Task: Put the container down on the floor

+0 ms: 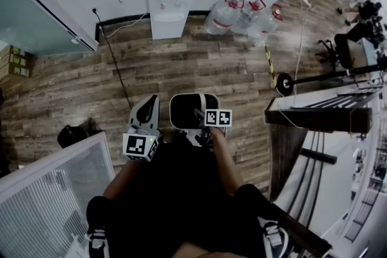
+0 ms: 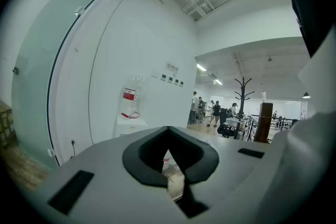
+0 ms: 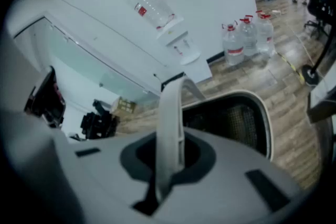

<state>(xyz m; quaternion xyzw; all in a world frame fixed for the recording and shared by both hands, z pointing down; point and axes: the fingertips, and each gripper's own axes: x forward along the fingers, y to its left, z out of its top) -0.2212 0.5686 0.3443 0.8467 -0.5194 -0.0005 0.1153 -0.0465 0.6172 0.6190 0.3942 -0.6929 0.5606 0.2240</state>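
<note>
In the head view the container [image 1: 192, 110], a white-rimmed bin with a dark inside, hangs above the wooden floor [image 1: 181, 66] in front of the person's legs. My right gripper [image 1: 198, 116] is shut on its white bail handle [image 3: 170, 113], which runs up between the jaws in the right gripper view. The bin's mesh-lined inside [image 3: 236, 118] shows just beyond them. My left gripper [image 1: 147, 108] hovers beside the bin on its left, apart from it. Its jaws [image 2: 170, 165] stand closed with nothing between them and face the white wall.
A water dispenser [image 1: 172, 3] stands against the far wall, with several large water bottles [image 1: 242, 15] to its right. A black cable [image 1: 118, 72] crosses the floor. A dark desk [image 1: 320, 115] is at the right, a glass partition [image 1: 48, 190] at the lower left.
</note>
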